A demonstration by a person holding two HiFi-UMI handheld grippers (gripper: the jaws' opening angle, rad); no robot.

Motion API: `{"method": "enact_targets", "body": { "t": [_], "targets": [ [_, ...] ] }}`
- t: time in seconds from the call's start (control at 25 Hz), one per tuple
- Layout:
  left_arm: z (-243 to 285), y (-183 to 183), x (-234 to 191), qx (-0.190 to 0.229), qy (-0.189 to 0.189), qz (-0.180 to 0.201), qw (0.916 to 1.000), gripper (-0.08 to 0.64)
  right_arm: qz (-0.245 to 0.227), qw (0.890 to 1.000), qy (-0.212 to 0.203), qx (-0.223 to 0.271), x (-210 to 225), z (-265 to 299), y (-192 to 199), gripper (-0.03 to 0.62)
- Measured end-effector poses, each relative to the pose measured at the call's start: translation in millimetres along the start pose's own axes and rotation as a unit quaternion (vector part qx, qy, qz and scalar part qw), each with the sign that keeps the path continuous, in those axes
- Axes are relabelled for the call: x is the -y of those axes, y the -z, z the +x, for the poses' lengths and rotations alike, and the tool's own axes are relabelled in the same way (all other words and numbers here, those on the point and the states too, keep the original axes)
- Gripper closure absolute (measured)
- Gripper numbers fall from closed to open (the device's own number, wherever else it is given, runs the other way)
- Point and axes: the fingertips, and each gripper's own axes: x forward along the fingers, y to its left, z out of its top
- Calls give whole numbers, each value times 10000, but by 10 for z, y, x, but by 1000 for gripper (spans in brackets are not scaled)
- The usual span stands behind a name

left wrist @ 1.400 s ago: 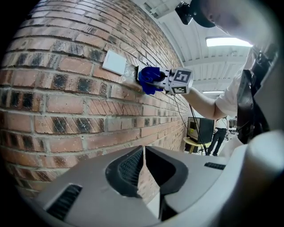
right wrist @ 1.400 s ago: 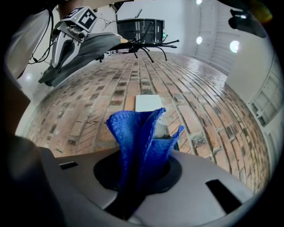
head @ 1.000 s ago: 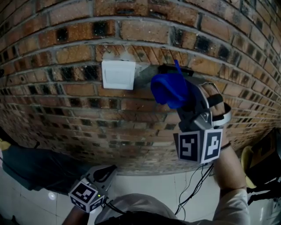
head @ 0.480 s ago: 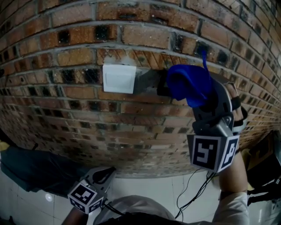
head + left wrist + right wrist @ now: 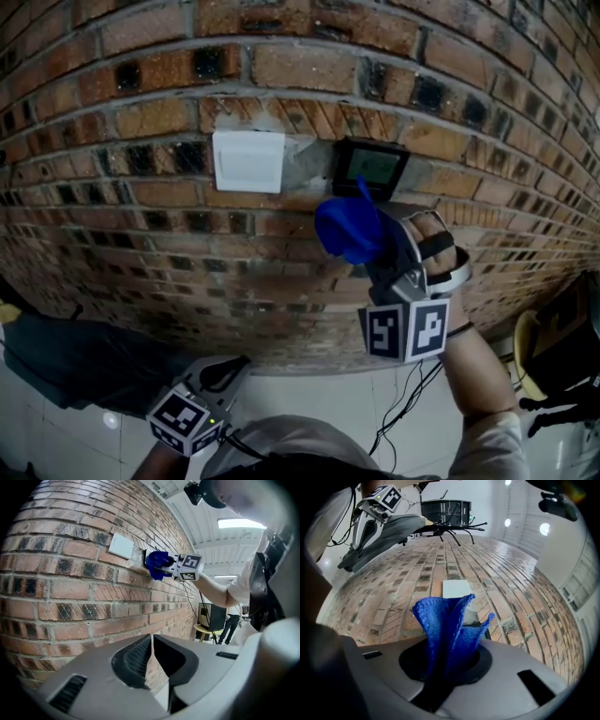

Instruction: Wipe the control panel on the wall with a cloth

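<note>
The black control panel (image 5: 371,167) with a greenish screen sits on the brick wall (image 5: 141,244), right of a white switch plate (image 5: 248,161). My right gripper (image 5: 364,248) is shut on a bunched blue cloth (image 5: 345,228), which hangs just below the panel's lower left corner. In the right gripper view the blue cloth (image 5: 447,618) rises from the shut right gripper (image 5: 449,660) and hides most of the panel; the white plate (image 5: 457,588) shows beyond it. My left gripper (image 5: 225,367) hangs low near the floor, and the left gripper (image 5: 152,641) is shut and empty.
A dark bag (image 5: 75,361) lies on the white tiled floor at the wall's foot, left. Thin cables (image 5: 412,394) trail down below my right arm. A yellow stool (image 5: 527,354) and dark gear stand at the far right.
The right gripper with the cloth swept right across the panel, then came down and left. The panel's screen, covered before, now shows. The left gripper has not moved.
</note>
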Motion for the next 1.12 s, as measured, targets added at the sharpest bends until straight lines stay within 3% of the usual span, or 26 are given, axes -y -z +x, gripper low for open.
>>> {"method": "enact_targets", "body": {
  "t": [0.28,0.84,1.0,1.12],
  "targets": [
    [-77,-3,-29,65,-120,-61,9999,555,-30,10000,39,31,184,77,-17,503],
    [-74,1,-23,156,-118,-93,9998,555,-123,9956,916,144,1138,-122,-114,503],
    [-81,13,-7,150,-122,-82,9998,555,-147,9947,1013,134,1154,-274,-167,503],
    [-103,46,-25,114,-147,-77,9998,555,-107,9966,809,139,892,-323,-181,503]
  ]
}}
